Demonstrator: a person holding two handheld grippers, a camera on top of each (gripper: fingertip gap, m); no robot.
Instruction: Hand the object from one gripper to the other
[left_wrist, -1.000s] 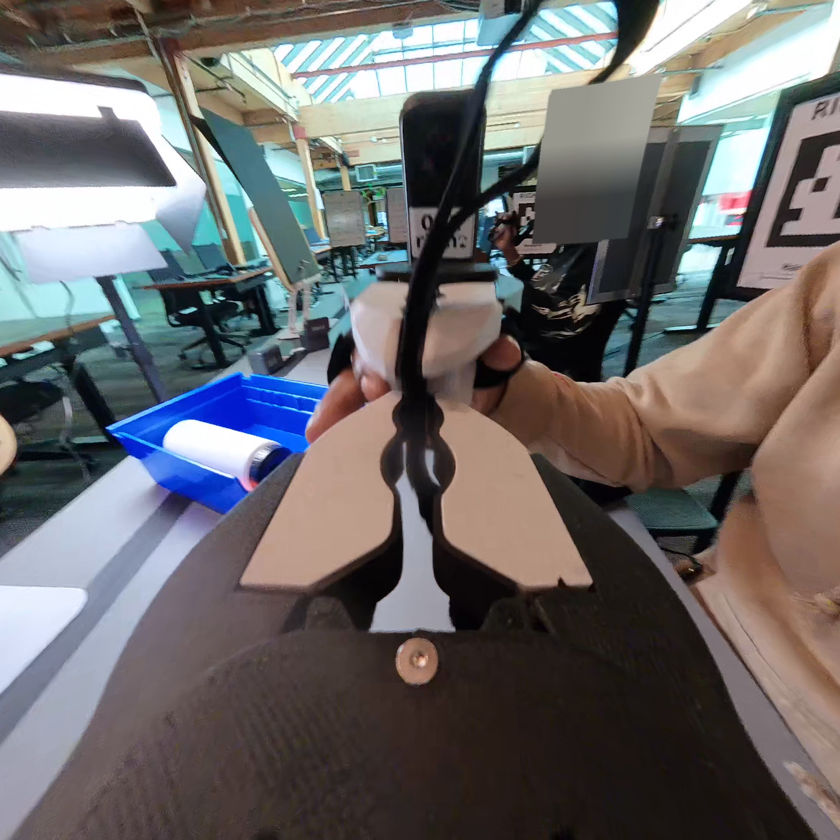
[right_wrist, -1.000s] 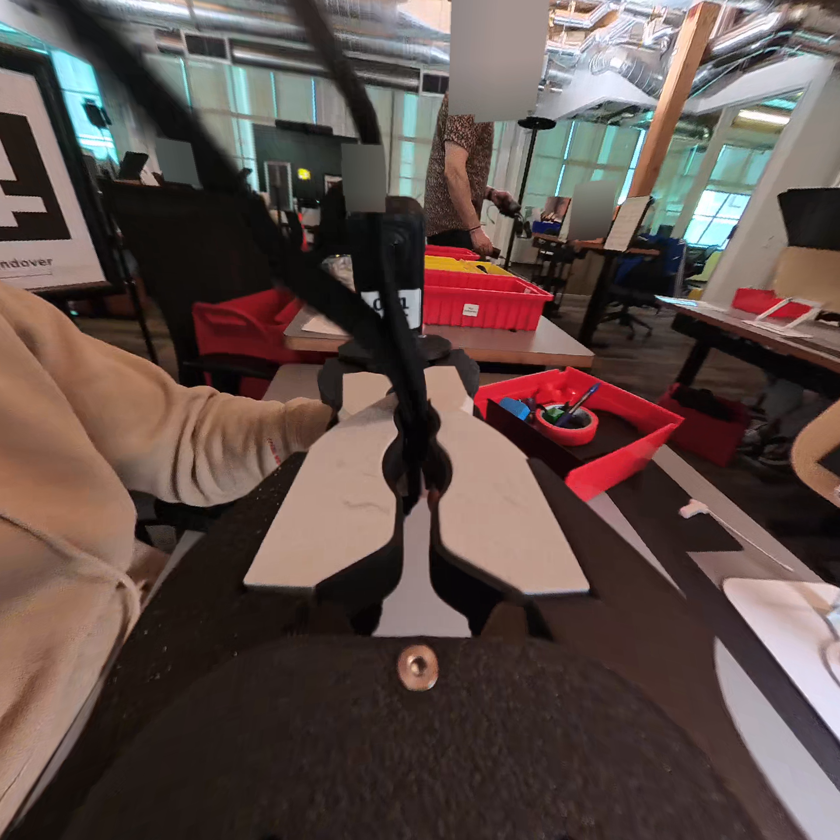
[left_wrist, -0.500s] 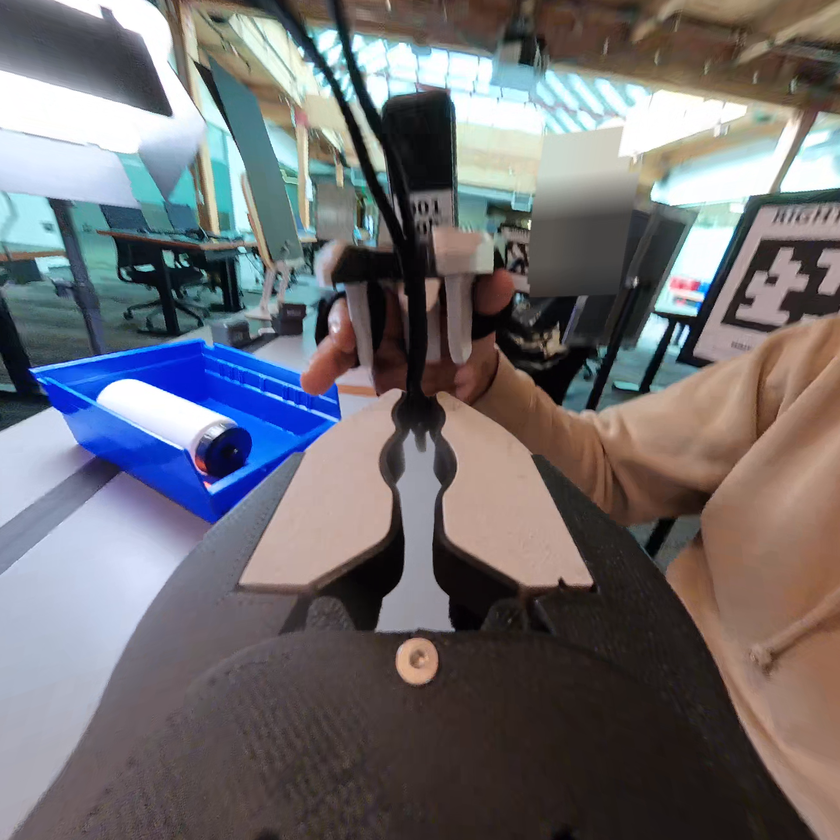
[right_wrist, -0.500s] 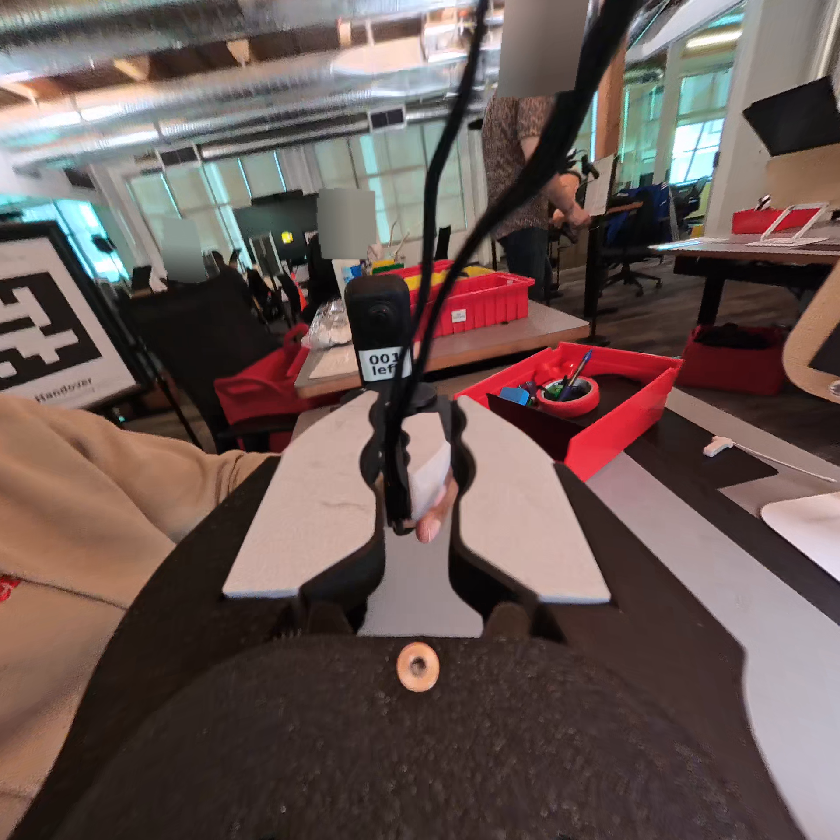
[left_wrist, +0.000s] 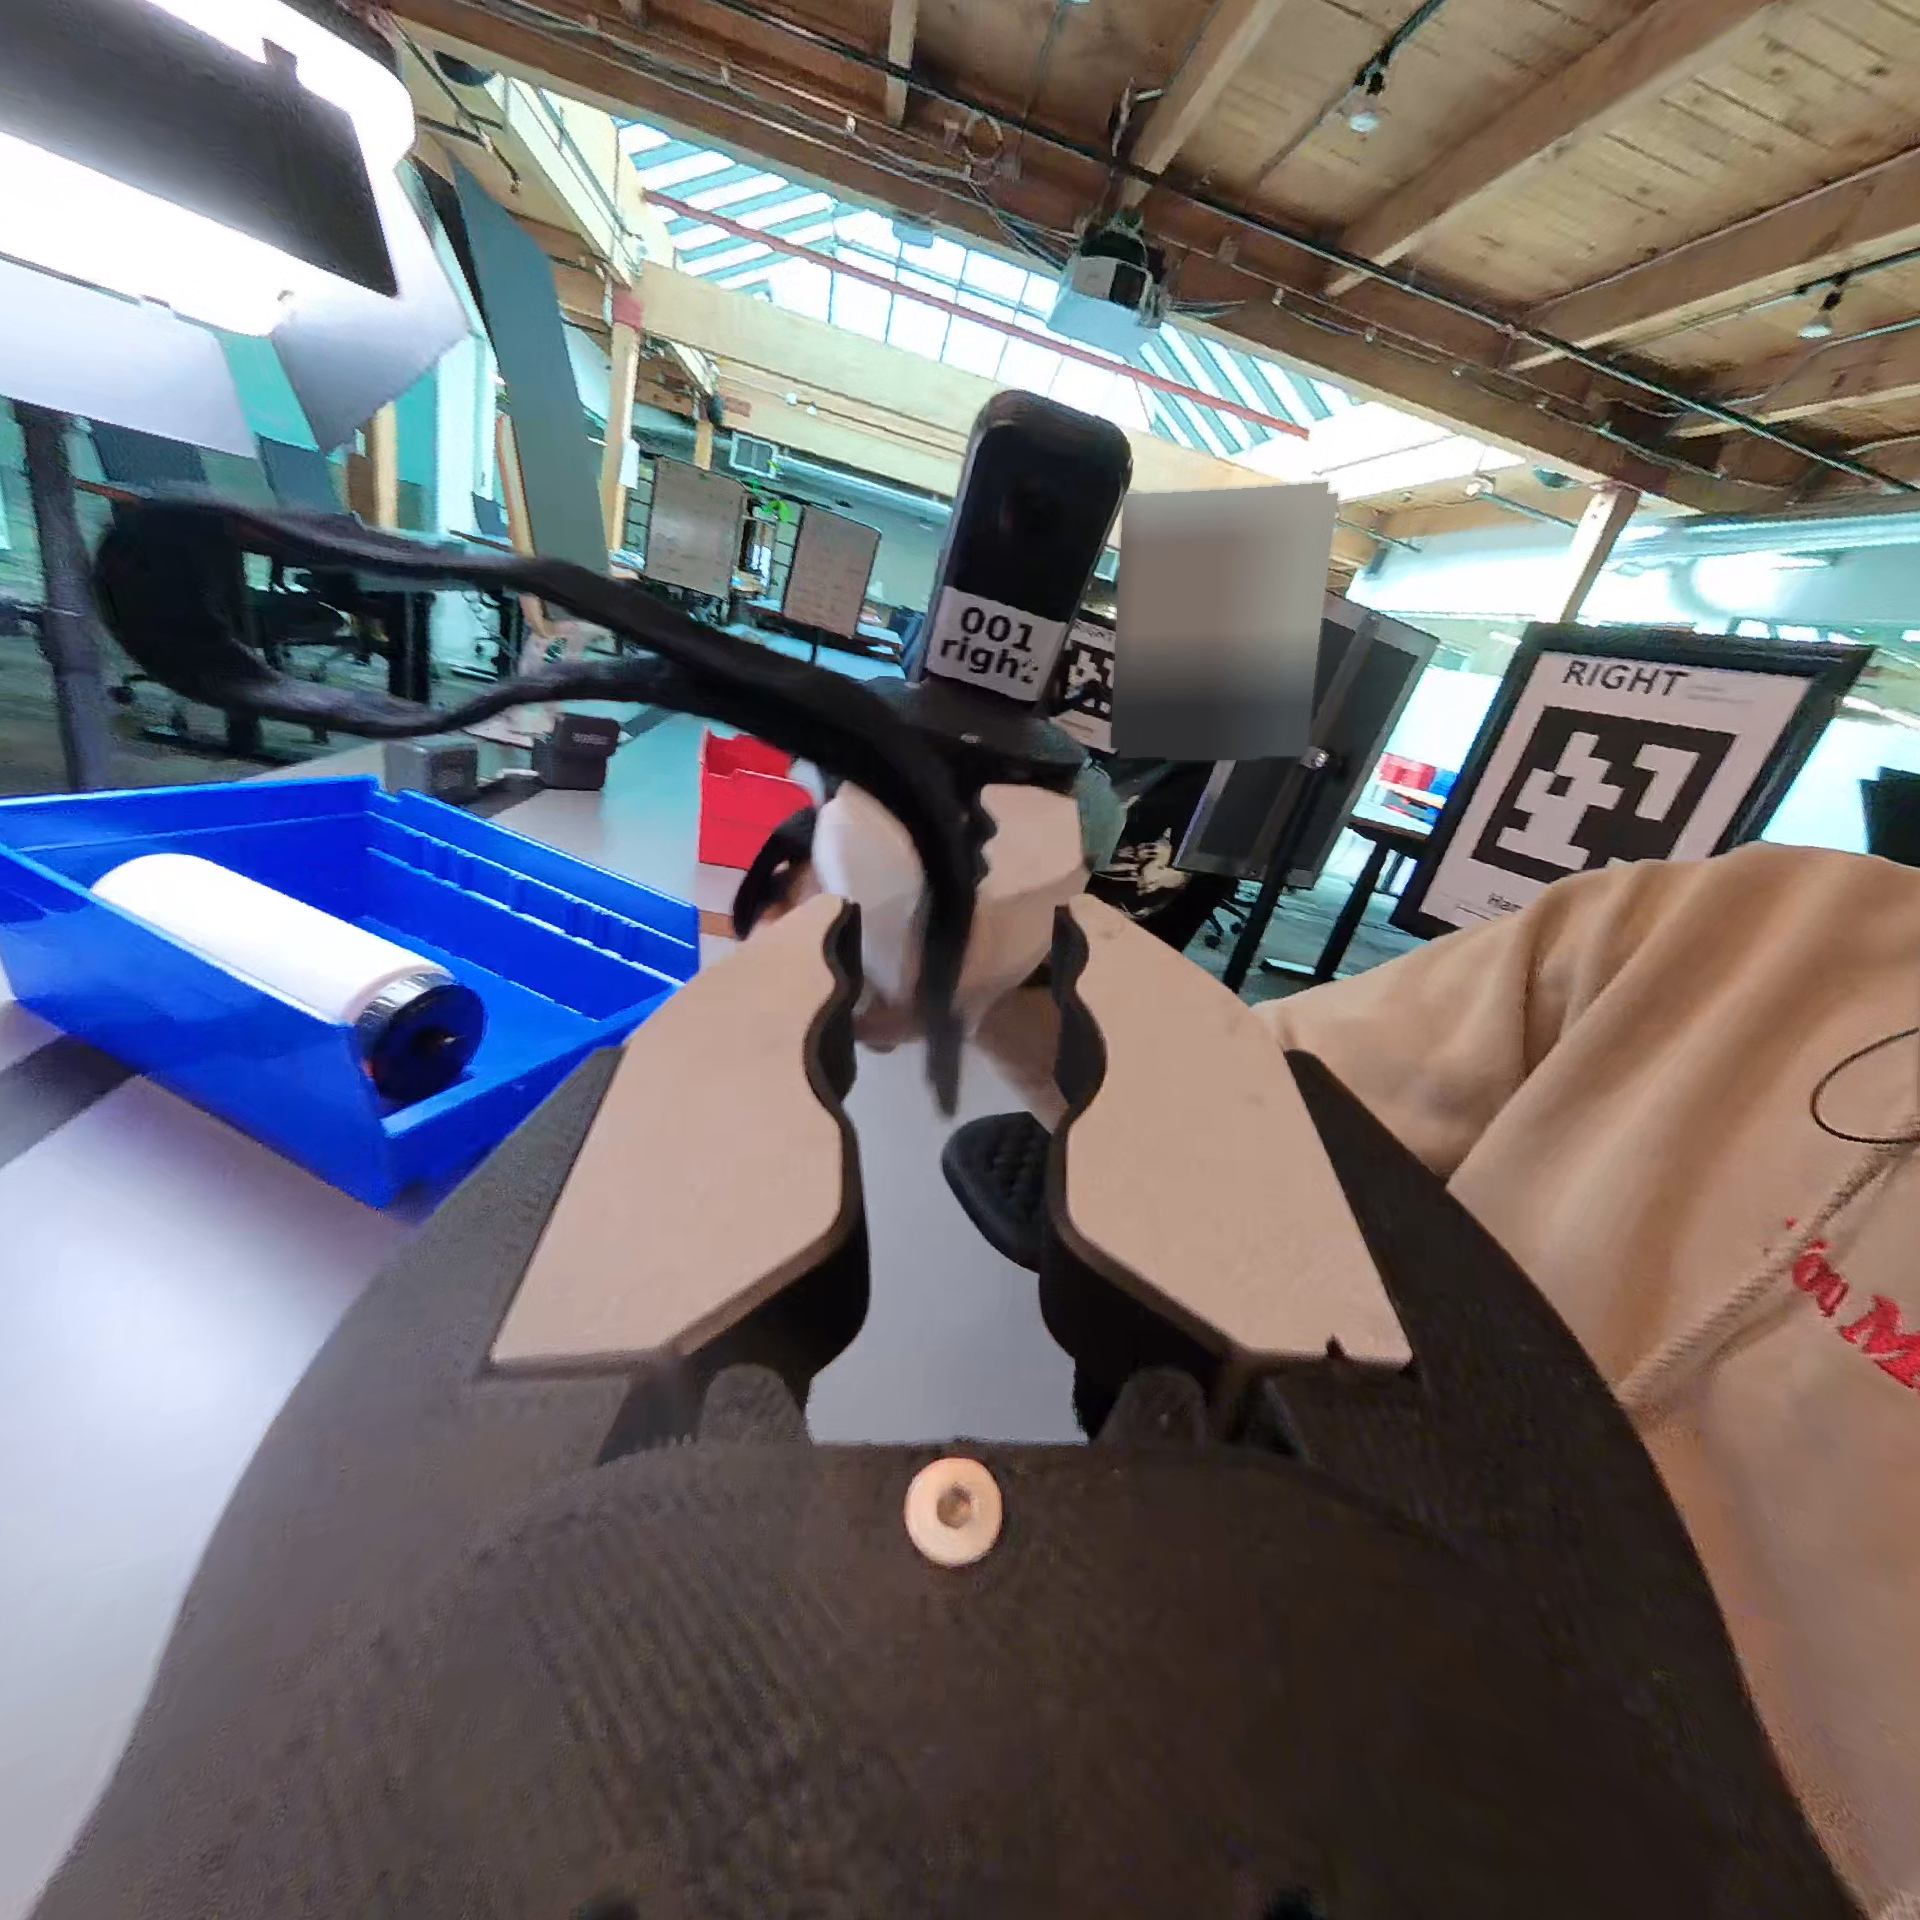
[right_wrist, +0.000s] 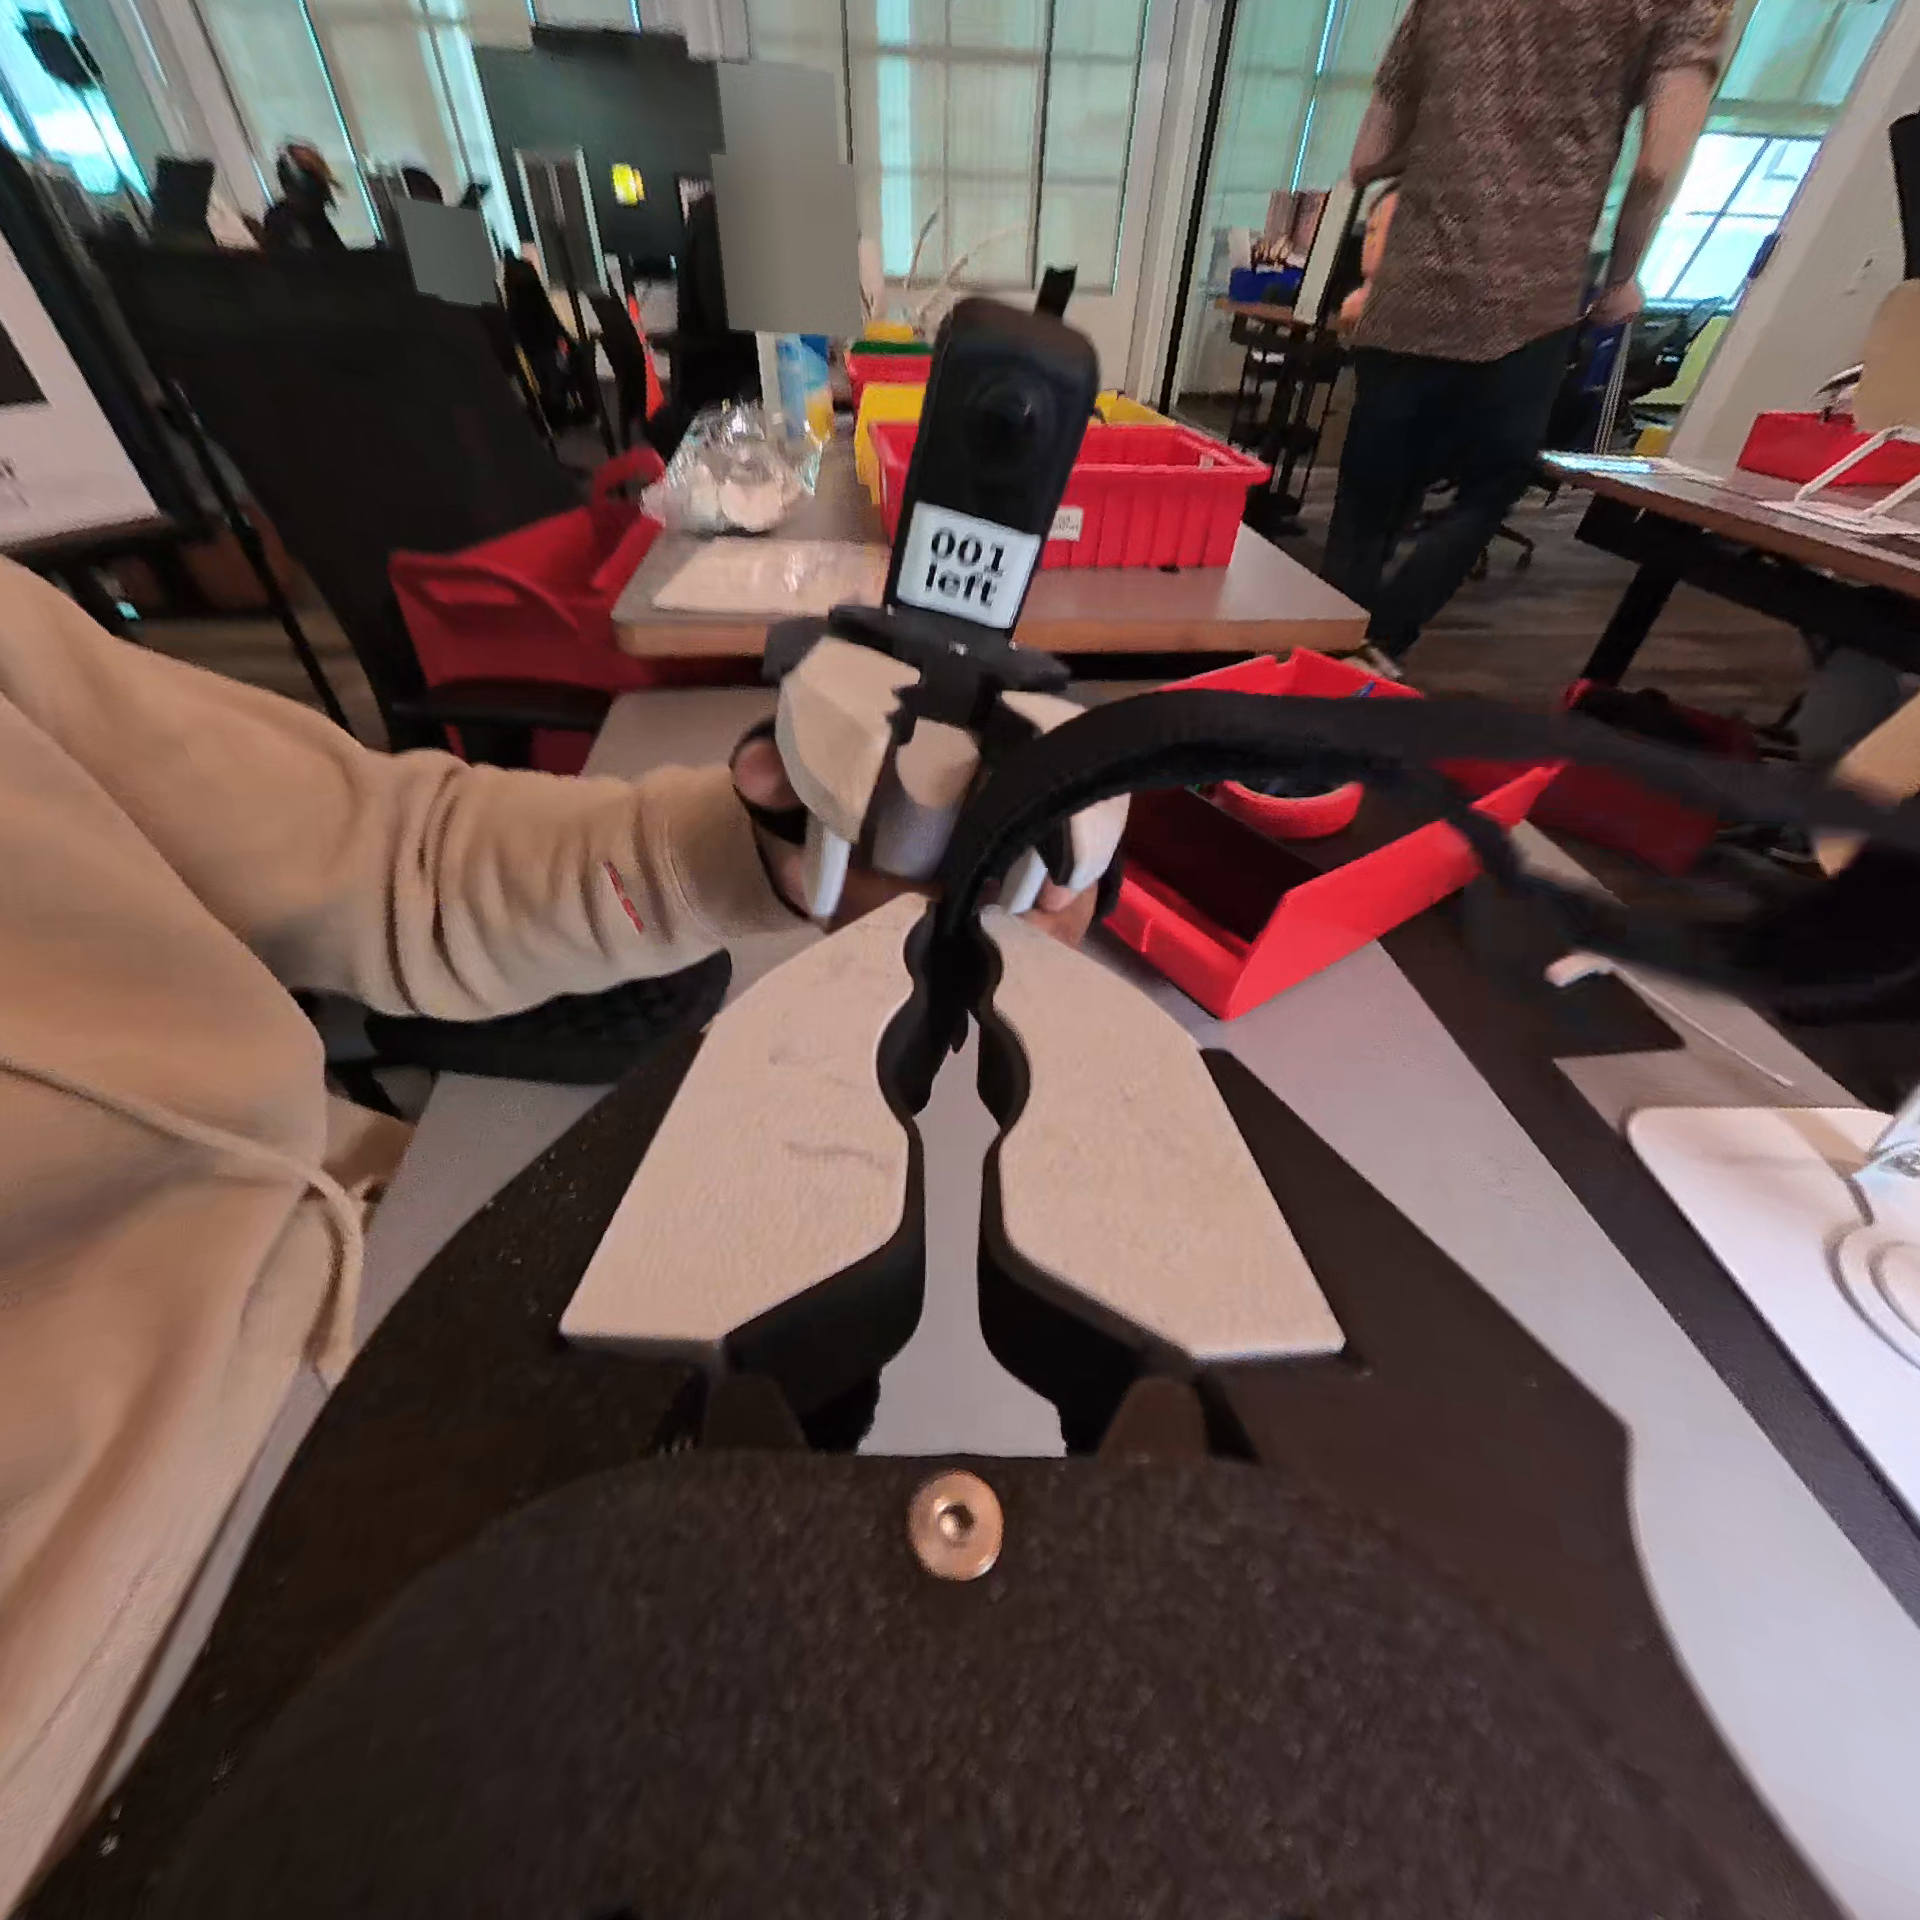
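Your left gripper (left_wrist: 951, 961) stands with its jaws apart, and nothing is clamped between its grey fingers (left_wrist: 707, 1153). The black strap (left_wrist: 582, 608) hangs free in the gap at their tips, touching neither as far as can be seen.

Your right gripper (right_wrist: 951, 971) has its jaws drawn together on that strap (right_wrist: 1351, 732), pinched at the tips of its grey fingers (right_wrist: 769, 1164). From the pinch the strap rises, arcs over to the right of the right wrist view and trails off blurred at the edge. In the left wrist view the same strap sweeps up and left from the far gripper (left_wrist: 935, 883), ending in a dark bulky end (left_wrist: 171, 603) that is too blurred to identify.

The two grippers face each other nose to nose above the grey table (left_wrist: 135, 1351), each held by a hand in a beige sleeve (right_wrist: 364, 862). A black camera (right_wrist: 992, 457) with a white label stands upright on the opposite gripper in each view.

Off the work, a blue bin (left_wrist: 499, 1101) sits on the table to the left, holding a white roll (left_wrist: 260, 951) lying on its side with a dark blue end cap. A red tray (right_wrist: 1299, 935) sits near on the right side, with a red ring-shaped item (right_wrist: 1288, 805) inside, partly hidden by the strap. A white pad (right_wrist: 1787, 1247) lies at the right table edge. A person (right_wrist: 1496, 208) stands well back among the desks
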